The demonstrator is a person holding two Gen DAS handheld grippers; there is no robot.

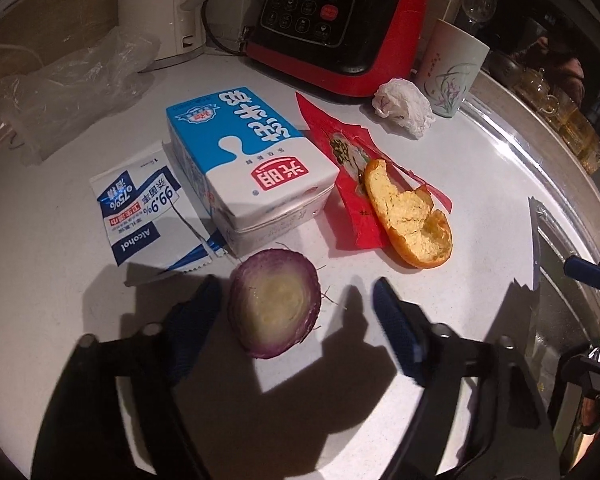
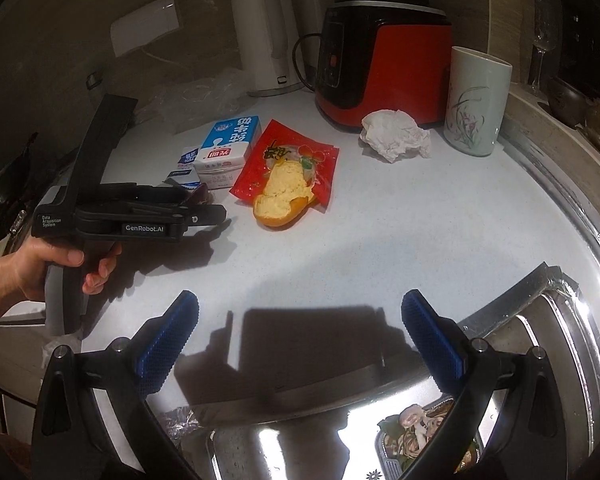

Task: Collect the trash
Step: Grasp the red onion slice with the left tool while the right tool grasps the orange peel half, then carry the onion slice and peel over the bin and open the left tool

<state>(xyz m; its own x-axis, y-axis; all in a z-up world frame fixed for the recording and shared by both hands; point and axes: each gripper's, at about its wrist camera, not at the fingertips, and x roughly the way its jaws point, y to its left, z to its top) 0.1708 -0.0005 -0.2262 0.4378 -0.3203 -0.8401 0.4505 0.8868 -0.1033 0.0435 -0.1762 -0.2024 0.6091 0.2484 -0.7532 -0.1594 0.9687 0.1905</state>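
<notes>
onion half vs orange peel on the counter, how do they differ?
Colour: the onion half is purple-skinned with a pale cut face; the orange peel is orange outside with cream pith.
Shape: the onion half is a solid round piece; the orange peel is a torn, hollow shell.
Place: the onion half sits on the bare counter between the fingers of the left hand-held gripper; the orange peel lies partly on the red wrapper.
Both face inside-up.

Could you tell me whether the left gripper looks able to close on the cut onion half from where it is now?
Probably yes. The onion half lies between the fingers of the left gripper, with one finger at its side and nothing else between them. The milk carton sits just beyond.
</notes>
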